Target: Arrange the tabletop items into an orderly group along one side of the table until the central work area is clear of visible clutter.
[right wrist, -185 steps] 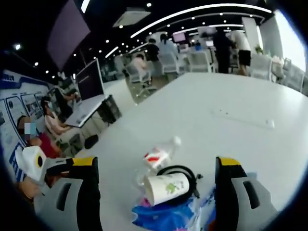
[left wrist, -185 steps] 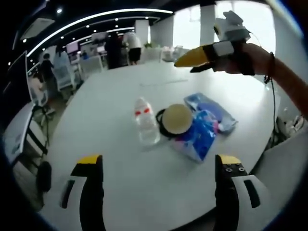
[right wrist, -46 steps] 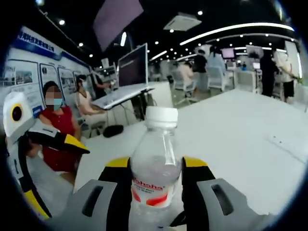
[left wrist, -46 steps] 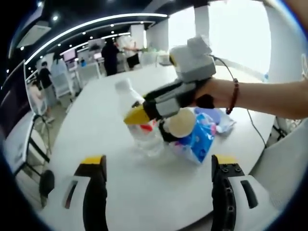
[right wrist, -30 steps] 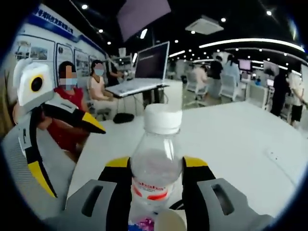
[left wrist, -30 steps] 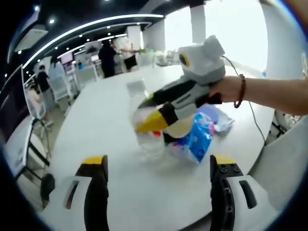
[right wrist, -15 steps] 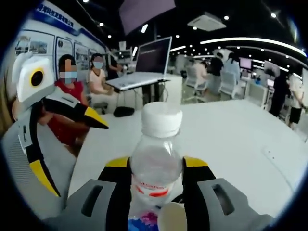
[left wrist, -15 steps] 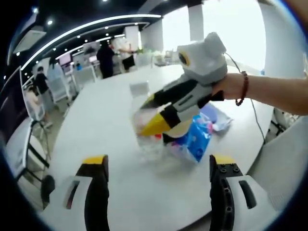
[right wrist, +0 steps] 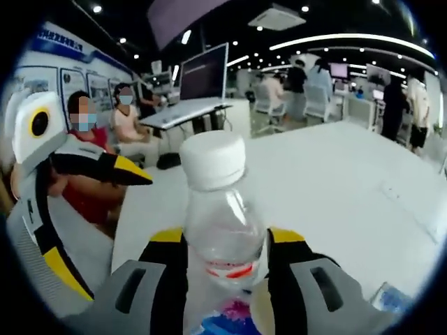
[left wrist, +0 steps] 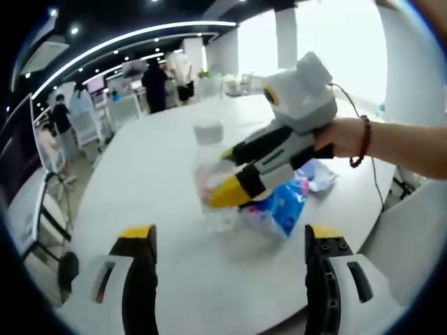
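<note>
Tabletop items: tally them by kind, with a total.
Water bottle, clamped in the right tool: 1
Blue packets, beside the bottle: 2, one partly hidden by the tool
Paper cup, rim just visible: 1
Total: 4

Tabletop items, white table [left wrist: 140,174]

Clear plastic bottle [right wrist: 218,230]: white cap, red-and-white label, upright, clamped between the right gripper [right wrist: 219,259] jaws. Blue patterned packet [left wrist: 283,206] lying just beside it; a second bluish packet [left wrist: 318,174] behind, near the table edge.
</note>
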Tool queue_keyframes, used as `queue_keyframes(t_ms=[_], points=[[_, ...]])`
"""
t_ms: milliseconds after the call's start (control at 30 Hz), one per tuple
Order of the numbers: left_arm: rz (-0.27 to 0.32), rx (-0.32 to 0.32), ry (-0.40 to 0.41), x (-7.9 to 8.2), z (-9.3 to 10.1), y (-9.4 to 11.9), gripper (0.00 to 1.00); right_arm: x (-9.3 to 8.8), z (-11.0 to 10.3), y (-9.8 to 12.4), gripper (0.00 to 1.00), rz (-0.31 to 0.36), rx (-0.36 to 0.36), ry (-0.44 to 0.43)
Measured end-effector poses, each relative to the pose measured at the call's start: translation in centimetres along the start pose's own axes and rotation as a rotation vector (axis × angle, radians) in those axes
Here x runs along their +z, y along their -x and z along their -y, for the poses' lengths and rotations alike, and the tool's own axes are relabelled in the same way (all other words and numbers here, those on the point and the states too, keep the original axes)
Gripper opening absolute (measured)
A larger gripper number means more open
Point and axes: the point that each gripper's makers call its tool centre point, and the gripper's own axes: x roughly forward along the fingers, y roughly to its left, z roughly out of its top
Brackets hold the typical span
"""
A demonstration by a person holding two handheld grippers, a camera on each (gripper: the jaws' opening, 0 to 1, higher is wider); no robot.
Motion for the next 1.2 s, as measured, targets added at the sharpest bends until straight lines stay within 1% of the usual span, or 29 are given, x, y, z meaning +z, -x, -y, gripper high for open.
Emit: queue_keyframes(t_ms=[67,100,167,200,233,267,300,333,367,400,467,533,600,667,733,767,900,967,1100,1200], points=[[-0.003,0.001,-0.001,-0.07,-0.03,0.02,0.86,0.33,0.01,0.15,0.51,0.024,-0.02,-0.043],[-0.006,0.002,-0.003,-0.12,-0.02,0.01,0.87,0.28,0.03,0.25,0.54,0.023,-0.029,-0.059],[-0.003,-0.001,-0.003,-0.08,0.04,0.03,0.87,0.44,0.04,0.38,0.6,0.028,-0.052,-0.068],[-0.003,-0.002,-0.003,-0.07,0.06,0.03,0.87,0.45,0.01,0.45,0.61,0.028,-0.064,-0.071],[-0.003,-0.002,-0.003,-0.08,0.05,0.03,0.87,0.47,-0.05,0.49,0.61,0.028,-0.072,-0.074],[-0.004,-0.002,-0.003,-0.11,0.04,0.03,0.87,0.32,0.3,0.6,0.61,0.021,-0.112,-0.104],[-0.004,-0.002,-0.003,-0.11,0.04,0.03,0.88,0.14,0.33,0.68,0.61,0.01,-0.125,-0.119],[-0.004,-0.002,-0.003,-0.11,0.06,0.04,0.88,0.33,0.3,0.66,0.61,0.026,-0.134,-0.135],[-0.004,-0.003,-0.003,-0.12,0.08,0.04,0.88,0.35,0.53,0.73,0.59,0.034,-0.16,-0.161],[-0.004,-0.004,-0.002,-0.12,0.1,0.04,0.87,0.32,0.34,0.69,0.59,0.032,-0.152,-0.162],[-0.004,-0.005,-0.004,-0.13,0.13,0.04,0.87,0.16,0.51,0.71,0.55,0.032,-0.178,-0.185],[-0.006,-0.007,-0.005,-0.16,0.15,0.06,0.87,0.02,0.3,0.53,0.51,0.031,-0.179,-0.195],[-0.006,-0.007,-0.004,-0.18,0.15,0.07,0.87,-0.16,0.37,0.48,0.45,0.031,-0.192,-0.197],[-0.008,-0.007,-0.006,-0.22,0.15,0.08,0.87,-0.15,0.21,0.32,0.42,0.035,-0.19,-0.201],[-0.012,-0.007,-0.007,-0.3,0.15,0.09,0.87,-0.12,0.17,0.24,0.42,0.035,-0.195,-0.182],[-0.014,-0.008,-0.006,-0.35,0.15,0.09,0.87,-0.3,0.21,0.28,0.41,0.024,-0.196,-0.151],[-0.018,-0.008,-0.009,-0.46,0.16,0.07,0.87,-0.27,0.22,0.33,0.4,0.024,-0.173,-0.132],[-0.019,-0.007,-0.013,-0.49,0.12,0.07,0.86,-0.26,0.3,0.35,0.39,0.028,-0.174,-0.129],[-0.03,-0.007,-0.015,-0.74,0.11,0.05,0.86,-0.23,0.42,0.27,0.38,0.028,-0.166,-0.092],[-0.028,-0.006,-0.014,-0.72,0.09,0.06,0.86,-0.18,0.61,0.3,0.37,0.028,-0.155,-0.095]])
